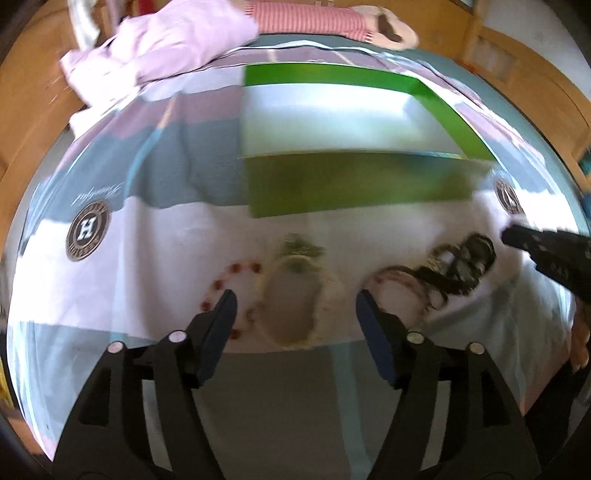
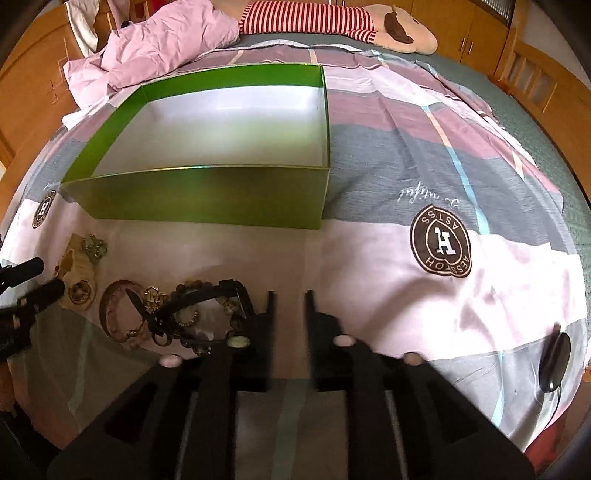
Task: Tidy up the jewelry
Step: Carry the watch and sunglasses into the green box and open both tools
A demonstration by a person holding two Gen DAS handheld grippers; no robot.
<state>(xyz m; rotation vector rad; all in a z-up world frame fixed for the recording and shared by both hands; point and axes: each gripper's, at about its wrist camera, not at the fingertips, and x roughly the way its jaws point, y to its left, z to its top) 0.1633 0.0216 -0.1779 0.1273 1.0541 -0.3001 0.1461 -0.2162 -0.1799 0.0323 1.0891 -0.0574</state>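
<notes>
The left tongs [image 1: 295,295] hang with their jaws spread wide above a pale oval piece [image 1: 291,295] on the bed, nothing pressed between the pads; the gape looks set to straddle that piece, which lies between the two tips in the left wrist view. The right tongs [image 2: 290,295] stand slightly parted and empty over bare bedspread [image 2: 406,314], just beside a tangle of jewelry [image 2: 177,310], probably waiting their turn while the other hand works. One green box [image 2: 207,199], open-topped with a white floor and nothing visible inside, sits on the bed just beyond the jewelry, close enough to serve as the likely destination, so by this judgement the sorting has barely begun. Countable pieces are few: one string of red beads [image 1: 229,280] curling beside the oval piece, one pinkish bangle [image 2: 118,310], one black strap [image 2: 207,291] lying across the heap, and one gilt ornament [image 2: 94,247] nearer the box. The smaller brooches and beads in the tangle overlap too much to count, and the left wrist view is blurred. Two round brown crests marked with an H [image 2: 441,245] show on the bedspread in the right wrist view. At the head of the bed lie one rumpled pink quilt [image 2: 166,40] and one plush toy in a red-striped top [image 2: 332,22], well apart from the work.
</notes>
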